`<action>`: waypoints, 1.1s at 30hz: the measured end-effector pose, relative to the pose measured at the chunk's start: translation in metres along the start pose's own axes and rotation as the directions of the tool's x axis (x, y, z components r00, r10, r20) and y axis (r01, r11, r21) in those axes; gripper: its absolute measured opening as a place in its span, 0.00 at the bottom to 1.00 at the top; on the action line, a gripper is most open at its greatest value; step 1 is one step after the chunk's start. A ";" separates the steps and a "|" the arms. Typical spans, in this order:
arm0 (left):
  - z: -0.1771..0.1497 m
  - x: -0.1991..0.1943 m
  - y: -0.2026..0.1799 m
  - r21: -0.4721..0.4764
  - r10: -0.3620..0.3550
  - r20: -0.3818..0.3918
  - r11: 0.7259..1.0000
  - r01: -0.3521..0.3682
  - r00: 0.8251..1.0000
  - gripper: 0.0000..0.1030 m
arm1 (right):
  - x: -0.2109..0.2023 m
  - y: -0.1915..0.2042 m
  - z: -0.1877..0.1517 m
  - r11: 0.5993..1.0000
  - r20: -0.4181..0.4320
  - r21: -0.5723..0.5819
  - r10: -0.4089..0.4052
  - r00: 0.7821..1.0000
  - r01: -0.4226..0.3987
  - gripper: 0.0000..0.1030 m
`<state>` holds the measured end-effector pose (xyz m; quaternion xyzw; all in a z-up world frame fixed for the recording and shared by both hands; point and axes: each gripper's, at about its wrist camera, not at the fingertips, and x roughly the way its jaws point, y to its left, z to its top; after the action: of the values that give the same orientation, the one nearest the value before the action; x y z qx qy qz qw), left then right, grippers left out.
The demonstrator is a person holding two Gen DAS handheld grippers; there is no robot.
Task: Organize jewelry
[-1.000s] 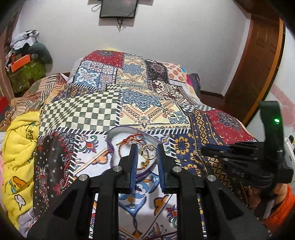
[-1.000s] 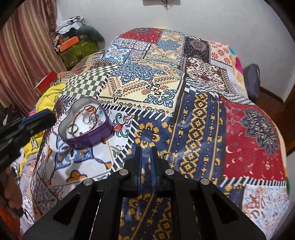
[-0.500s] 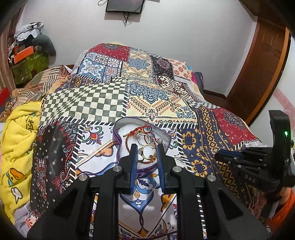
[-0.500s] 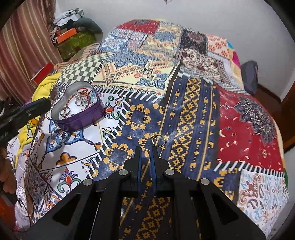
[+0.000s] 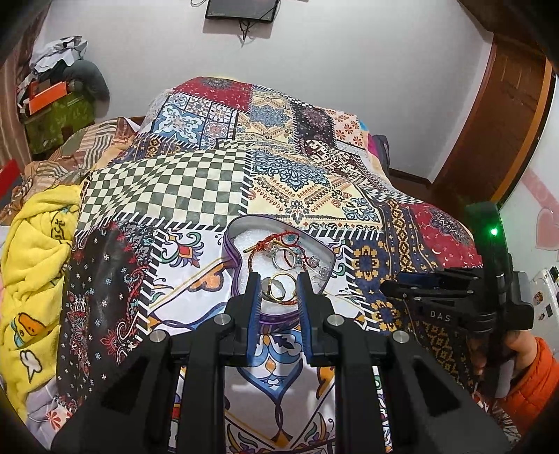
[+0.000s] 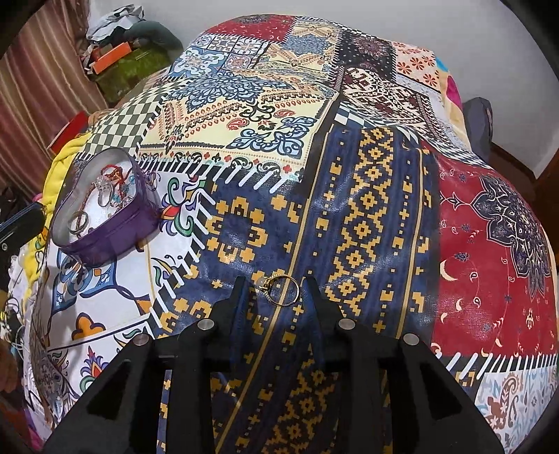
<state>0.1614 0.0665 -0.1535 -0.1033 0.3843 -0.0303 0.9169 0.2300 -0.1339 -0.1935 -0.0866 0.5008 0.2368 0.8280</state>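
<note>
Bedroom around a patchwork quilt (image 5: 195,181).

Yellow blanket (image 5: 31,258) bunched at the quilt's left edge, printed with cartoon figures; striped cloth (image 5: 87,146) just behind it. Green box (image 5: 59,122) in the far left corner, topped with an orange box (image 5: 45,96), a grey bundle (image 5: 87,78) and crumpled paper (image 5: 57,56). Dark screen (image 5: 242,8) on the white wall (image 5: 349,52), cable hanging below. Brown wooden door (image 5: 503,115) at right. Striped curtain (image 6: 38,77) at far left in the right wrist view, red item (image 6: 68,131) near its foot.
</note>
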 end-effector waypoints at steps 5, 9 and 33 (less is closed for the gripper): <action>-0.001 0.001 -0.003 -0.003 -0.010 -0.003 1.000 0.010 1.000 0.19 | -0.002 0.002 -0.001 1.000 0.009 -0.007 -0.019 1.000 0.019 0.22; -0.001 -0.003 -0.006 0.007 -0.011 0.004 1.000 0.011 1.000 0.19 | -0.010 0.005 -0.001 1.000 0.024 0.001 -0.002 1.000 0.002 0.22; 0.021 -0.005 0.014 -0.003 -0.011 0.043 1.000 0.011 0.999 0.18 | -0.029 0.086 0.050 0.973 0.162 -0.115 0.219 0.962 -0.202 0.22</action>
<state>0.1720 0.0843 -0.1387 -0.1076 0.3642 -0.0327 0.9245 0.2169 -0.0485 -0.1357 -0.0525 0.4211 0.3542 0.8333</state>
